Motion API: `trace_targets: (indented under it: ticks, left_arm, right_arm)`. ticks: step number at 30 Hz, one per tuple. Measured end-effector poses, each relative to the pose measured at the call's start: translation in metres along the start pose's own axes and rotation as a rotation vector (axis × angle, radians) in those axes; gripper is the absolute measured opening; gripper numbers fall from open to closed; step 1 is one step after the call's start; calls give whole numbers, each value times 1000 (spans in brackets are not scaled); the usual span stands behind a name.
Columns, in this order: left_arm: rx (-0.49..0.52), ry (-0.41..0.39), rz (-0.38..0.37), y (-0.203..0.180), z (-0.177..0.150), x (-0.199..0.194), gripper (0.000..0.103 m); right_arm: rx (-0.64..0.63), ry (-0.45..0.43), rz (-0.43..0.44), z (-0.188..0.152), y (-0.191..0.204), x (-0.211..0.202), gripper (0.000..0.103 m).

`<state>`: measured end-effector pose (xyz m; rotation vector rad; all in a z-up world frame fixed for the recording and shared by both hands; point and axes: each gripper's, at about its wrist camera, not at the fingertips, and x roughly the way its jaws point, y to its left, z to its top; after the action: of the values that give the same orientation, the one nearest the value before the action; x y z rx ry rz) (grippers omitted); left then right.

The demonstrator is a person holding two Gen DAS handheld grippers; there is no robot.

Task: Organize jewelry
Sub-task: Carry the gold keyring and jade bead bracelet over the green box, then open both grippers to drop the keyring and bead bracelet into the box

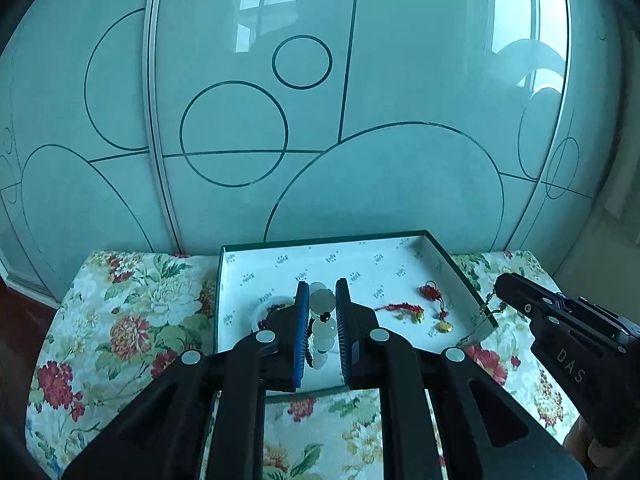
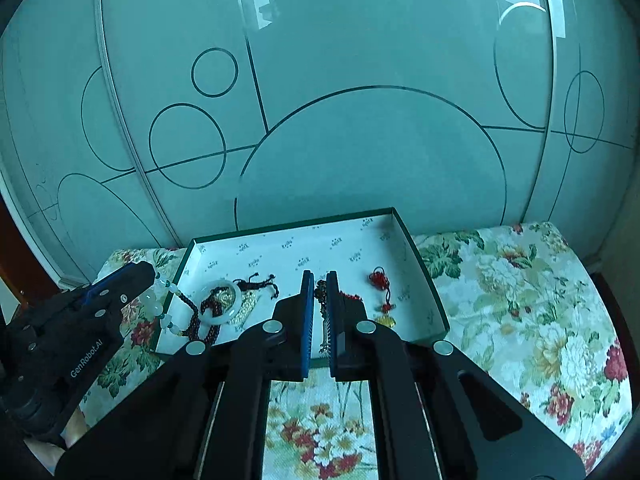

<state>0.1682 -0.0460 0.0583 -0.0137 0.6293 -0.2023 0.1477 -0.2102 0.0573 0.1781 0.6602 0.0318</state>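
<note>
A floral cloth [image 1: 132,320] with red and cream blooms and green leaves covers the worktop, which fills the lower part of both wrist views and ends at a pale teal glass sliding door [image 1: 320,120] marked with dark circles and lines; window reflections show in the upper part of the glass. On the cloth sits an open box [image 1: 452,264] with a green rim and a white printed lining, pushed close to the door. In the left wrist view the left gripper [image 1: 323,312] stands at bottom centre, its blue-padded fingers pinching a pale bead necklace [image 1: 323,330] that hangs above the near part of the box. In the right wrist view the right gripper [image 2: 320,300] sits at bottom centre, its fingers pressed nearly together on a thin chain [image 2: 323,320] dangling between them. Inside the box lie a white bangle [image 2: 224,300] with dark beads at lower left, a red knotted charm [image 2: 382,292] with a gold pendant toward the right, and a red tassel [image 1: 404,310] beside it. Dark flooring [image 1: 24,320] shows at the left edge of the frame.
</note>
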Motion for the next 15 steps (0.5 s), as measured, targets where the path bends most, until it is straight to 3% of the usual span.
trace_targets:
  ticks: [5,15]
  left_arm:
    - [-12,18,39,2,11,37,13]
    - [-10,139,84,5,-8,110,14]
  right_arm:
    - [-14,6,-14,13,-2,35,6]
    - [-1,166,-43,-9,-15,115,6]
